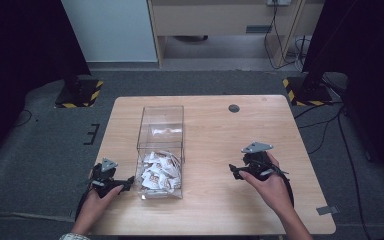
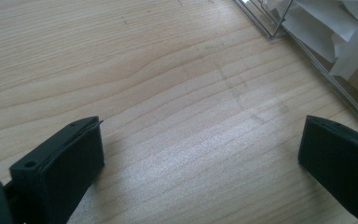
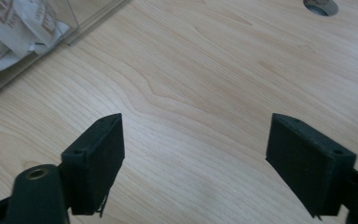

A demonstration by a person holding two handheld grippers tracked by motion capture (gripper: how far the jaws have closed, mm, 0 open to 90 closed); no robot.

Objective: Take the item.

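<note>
While both sets of tongs stand wide with nothing between their jaws, the work in hand looks like fetching a sachet from the clear box [image 1: 160, 150], which sits left of centre in the high view on the pale wooden worktop [image 1: 220, 210]. The sachets [image 1: 159, 172] — white paper packets with brown print — lie heaped in the near end of the box, towards the bottom of the frame; its far end holds little or nothing. The left tongs [image 1: 128, 184] rest low at the lower left, just beside the box's near left corner, and in the left gripper view that corner [image 2: 279, 28] shows at the upper right with packets behind the wall. The right tongs [image 1: 236, 171] sit right of centre, well apart from the box, tips turned towards it; in the right gripper view the box and its packets [image 3: 16, 28] lie at the upper left and a round cable hole [image 3: 320, 5] at the top right. To do this well, I judge the reaching tongs should rise clear of the tall rim before crossing in, then come down from above onto a single packet near the top of the heap — pinching an edge, not the middle. The walls are thin and look light, so the left tongs might steady the box against sliding.
</note>
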